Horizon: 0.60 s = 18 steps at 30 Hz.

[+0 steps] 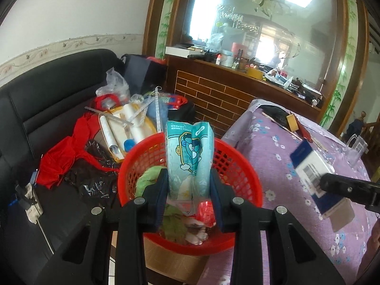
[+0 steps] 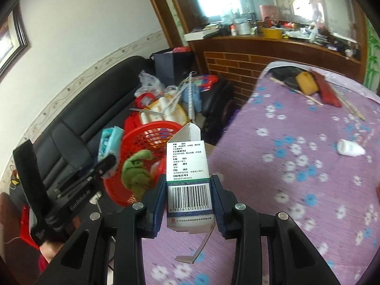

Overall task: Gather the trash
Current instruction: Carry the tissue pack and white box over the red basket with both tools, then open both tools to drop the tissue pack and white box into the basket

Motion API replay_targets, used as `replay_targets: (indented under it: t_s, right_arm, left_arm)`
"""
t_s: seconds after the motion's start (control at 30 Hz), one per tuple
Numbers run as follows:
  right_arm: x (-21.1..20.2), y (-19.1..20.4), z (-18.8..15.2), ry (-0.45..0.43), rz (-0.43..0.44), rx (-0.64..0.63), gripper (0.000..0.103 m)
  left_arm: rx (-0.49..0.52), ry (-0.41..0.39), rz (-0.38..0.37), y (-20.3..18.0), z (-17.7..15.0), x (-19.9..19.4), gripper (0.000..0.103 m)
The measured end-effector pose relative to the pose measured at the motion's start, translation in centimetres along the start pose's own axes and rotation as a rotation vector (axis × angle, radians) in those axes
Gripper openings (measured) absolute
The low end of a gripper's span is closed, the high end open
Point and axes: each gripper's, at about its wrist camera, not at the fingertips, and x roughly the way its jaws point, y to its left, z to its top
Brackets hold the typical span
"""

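Trash is held in both grippers. A pale teal tissue packet [image 1: 188,156], printed with a cartoon figure and small lettering too fine to be read, is clamped upright between the blue pads of the left gripper [image 1: 188,191], directly over the red mesh basket [image 1: 239,166]. Inside the basket a green crumpled cloth [image 1: 148,178] and other scraps are seen, though these are partly hidden behind the gripper's fingers and cannot be told apart.

A small white carton [image 2: 188,166] is gripped at its lower end by the right gripper [image 2: 188,199], whose jaws are closed against its two sides. On the carton a barcode is shown with the digits 6 901616 290011; above it, bracketed Chinese headings are printed in columns, and a green band crosses the face. The fine print is too small to be made out. The carton's top flap stands open, and a torn strip hangs from its bottom edge. It is held over the edge of the table [image 2: 308,190], which is covered with a purple flowered cloth, just beside the basket.

On the left gripper's body, seen in the right wrist view, the lettering "GenRobot.AI" is partly legible. A small white bottle [image 2: 351,147] lies blurred on the cloth.
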Motion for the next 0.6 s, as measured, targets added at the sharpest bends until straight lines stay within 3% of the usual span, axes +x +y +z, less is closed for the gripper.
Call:
replay_targets:
  t_s: [0.27, 0.4, 0.43, 0.6]
  right_arm:
    - [4.2, 3.1, 2.6, 0.026, 0.047, -0.009, 0.040]
    - [5.9, 3.7, 3.8, 0.028, 0.060, 0.013, 0.041]
    - [6.4, 3.8, 4.1, 0.030, 0.073, 0.013, 0.046]
    - [5.9, 2.4, 4.1, 0.012, 0.074, 0.037, 0.052]
  left_arm:
    - [-0.007, -0.003, 0.007, 0.6, 1.4, 0.6, 0.035]
    - [-0.032, 0.013, 0.018, 1.3, 1.8, 1.5, 0.049]
    - [-0.039, 0.017, 0.014, 1.4, 1.8, 1.7, 0.052]
    - [-0.023, 0.019, 0.006, 1.2, 1.3, 1.4, 0.059]
